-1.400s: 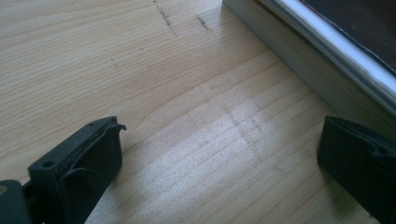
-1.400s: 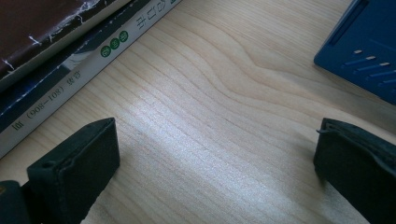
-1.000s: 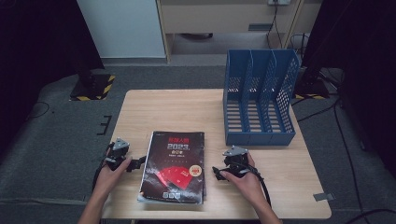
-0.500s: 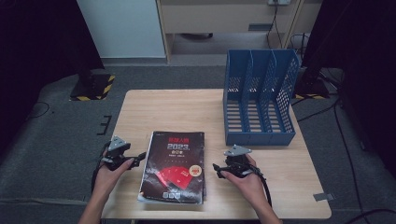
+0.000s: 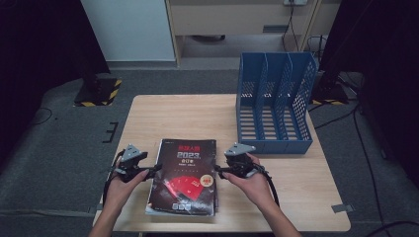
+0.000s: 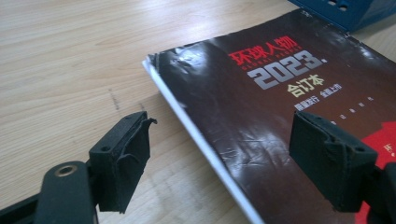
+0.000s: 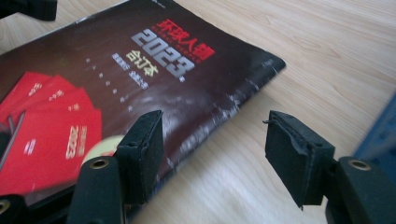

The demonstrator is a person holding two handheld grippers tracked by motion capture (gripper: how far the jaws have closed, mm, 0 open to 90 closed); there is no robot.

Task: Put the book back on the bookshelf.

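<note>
Glossy dark softcover book (image 5: 185,177) flat on pale woodgrain table (image 5: 163,118), left gripper (image 5: 154,169) and right gripper (image 5: 218,171) agape astride its scuffed edges, ridged black pads (image 6: 122,161), perforated blue plastic file rack (image 5: 274,101) beyond.

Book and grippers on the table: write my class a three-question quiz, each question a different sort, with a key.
1. True or false: the left gripper is clamped shut on the book.
2. The blue file rack stands: A) behind the book, to its right; B) on the book; C) on the floor.
3. Fill in: the right gripper straddles the book's ___ edge with its jaws open.

Key: 1 false, its jaws stand apart across the book's left edge; 2 A; 3 right.
</note>
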